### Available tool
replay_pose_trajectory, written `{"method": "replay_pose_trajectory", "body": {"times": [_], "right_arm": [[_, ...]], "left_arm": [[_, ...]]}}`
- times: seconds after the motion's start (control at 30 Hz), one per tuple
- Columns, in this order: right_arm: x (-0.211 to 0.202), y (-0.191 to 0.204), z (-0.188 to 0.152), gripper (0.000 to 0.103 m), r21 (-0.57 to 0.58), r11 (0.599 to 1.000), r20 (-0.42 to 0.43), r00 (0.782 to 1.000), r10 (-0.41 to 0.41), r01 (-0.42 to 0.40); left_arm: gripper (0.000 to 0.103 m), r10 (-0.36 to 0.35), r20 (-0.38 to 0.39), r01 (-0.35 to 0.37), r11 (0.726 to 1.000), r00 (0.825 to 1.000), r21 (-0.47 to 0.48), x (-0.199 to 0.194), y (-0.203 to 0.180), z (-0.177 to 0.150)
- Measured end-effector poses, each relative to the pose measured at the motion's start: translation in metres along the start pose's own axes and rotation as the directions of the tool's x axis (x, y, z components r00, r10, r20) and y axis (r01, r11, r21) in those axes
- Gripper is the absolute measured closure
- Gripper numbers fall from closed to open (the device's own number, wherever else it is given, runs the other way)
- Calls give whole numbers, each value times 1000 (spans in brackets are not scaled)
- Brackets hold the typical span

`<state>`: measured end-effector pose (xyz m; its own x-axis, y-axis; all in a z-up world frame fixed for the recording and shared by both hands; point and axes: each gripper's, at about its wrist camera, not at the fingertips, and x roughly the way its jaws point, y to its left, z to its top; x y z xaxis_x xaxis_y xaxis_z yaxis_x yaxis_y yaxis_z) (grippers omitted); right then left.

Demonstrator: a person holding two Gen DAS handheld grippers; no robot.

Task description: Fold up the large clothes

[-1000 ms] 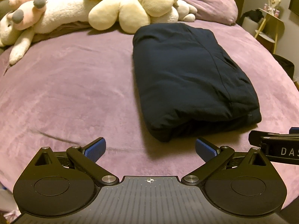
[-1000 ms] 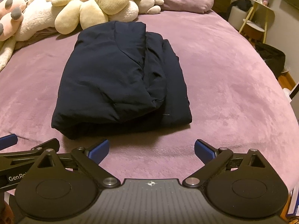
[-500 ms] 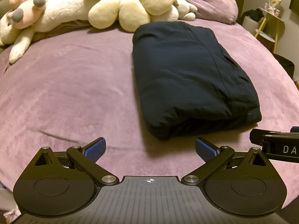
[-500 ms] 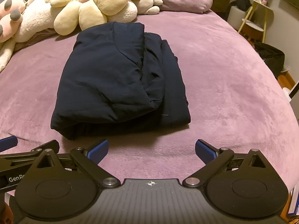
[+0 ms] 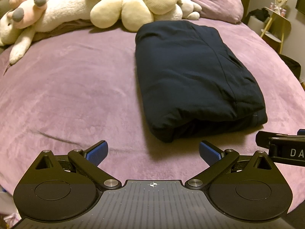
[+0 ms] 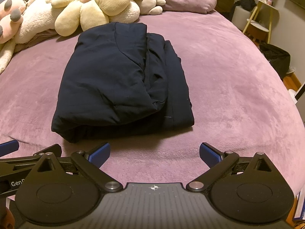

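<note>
A dark navy garment [image 5: 192, 76] lies folded into a thick rectangle on the purple bed cover [image 5: 76, 87]; it also shows in the right wrist view [image 6: 122, 80]. My left gripper [image 5: 153, 152] is open and empty, hovering near the bed's front edge, short of the garment's near left corner. My right gripper [image 6: 154, 153] is open and empty, just in front of the garment's near edge. The right gripper's side shows at the left wrist view's right edge [image 5: 282, 150]. The left gripper's side shows at the right wrist view's left edge [image 6: 22, 158].
Cream and pink plush toys [image 5: 106, 5] and a purple pillow [image 5: 215, 3] lie along the head of the bed. A small yellow-legged side table [image 6: 261, 19] and a dark bin [image 6: 274, 57] stand to the right of the bed.
Both grippers have drawn back slightly from the folded garment and stay open. The garment has not moved.
</note>
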<state>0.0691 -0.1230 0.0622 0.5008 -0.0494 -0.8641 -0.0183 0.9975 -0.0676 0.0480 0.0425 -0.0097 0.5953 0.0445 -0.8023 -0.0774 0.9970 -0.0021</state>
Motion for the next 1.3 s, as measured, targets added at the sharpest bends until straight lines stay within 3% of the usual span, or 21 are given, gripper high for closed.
{"method": "replay_pose_trajectory", "body": {"times": [1.3], "right_arm": [[0,-1,-2,2,10,1000,10,1000,-7,7]], "left_arm": [[0,-19,2,19,1000,1000,-2,1,-2,0]]}}
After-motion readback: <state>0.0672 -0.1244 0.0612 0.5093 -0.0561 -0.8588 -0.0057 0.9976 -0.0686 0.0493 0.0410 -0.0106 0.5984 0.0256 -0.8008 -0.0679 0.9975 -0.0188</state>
